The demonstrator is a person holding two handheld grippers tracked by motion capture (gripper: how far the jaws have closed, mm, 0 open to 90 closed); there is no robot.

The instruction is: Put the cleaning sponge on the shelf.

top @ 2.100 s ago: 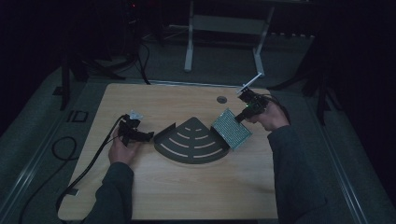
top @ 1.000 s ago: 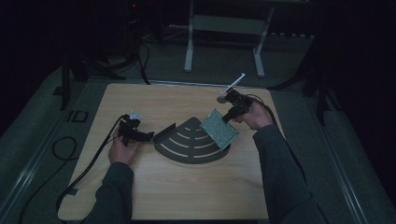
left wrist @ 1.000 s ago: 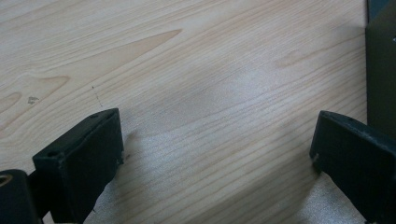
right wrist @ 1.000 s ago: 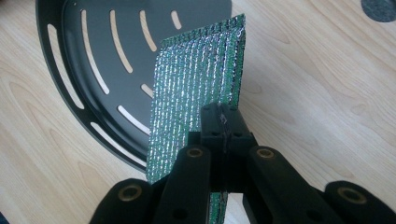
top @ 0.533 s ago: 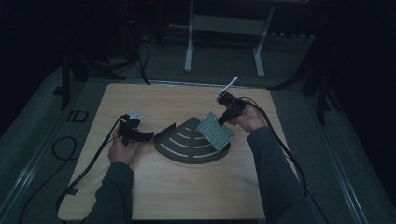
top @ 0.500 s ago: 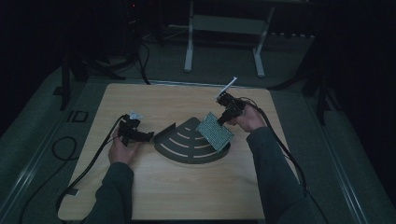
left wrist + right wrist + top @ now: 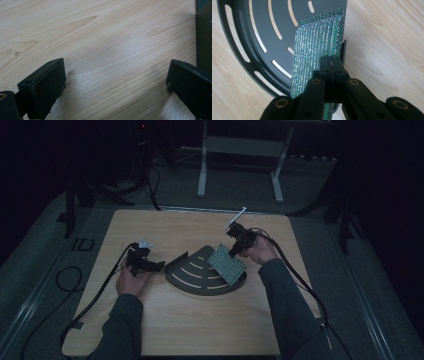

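1. The right gripper [image 7: 331, 65] has its black jaws clenched on the edge of a glittery green rectangular scouring pad [image 7: 317, 47], holding it tilted on edge over the right side of the tray.
2. Two seconds ago that pad hung out past the tray's 3 o'clock edge; it has since travelled inward, and in the high view the green pad [image 7: 226, 264] now overlaps the tray's right wing. I judge the placing step to be nearly done, with only lowering and release left.
3. The dark fan-shaped metal tray [image 7: 200, 272], with curved slots and a low raised rim, lies at the middle of the light wooden table [image 7: 200, 330]. Apart from the arriving pad, it holds nothing.
4. The left gripper [image 7: 145, 262] rests at the tray's 9 o'clock, unmoved over these two seconds; its jaws stand wide apart, released, with bare wood between them, and the tray's wall [image 7: 203, 35] is just beside one jaw.
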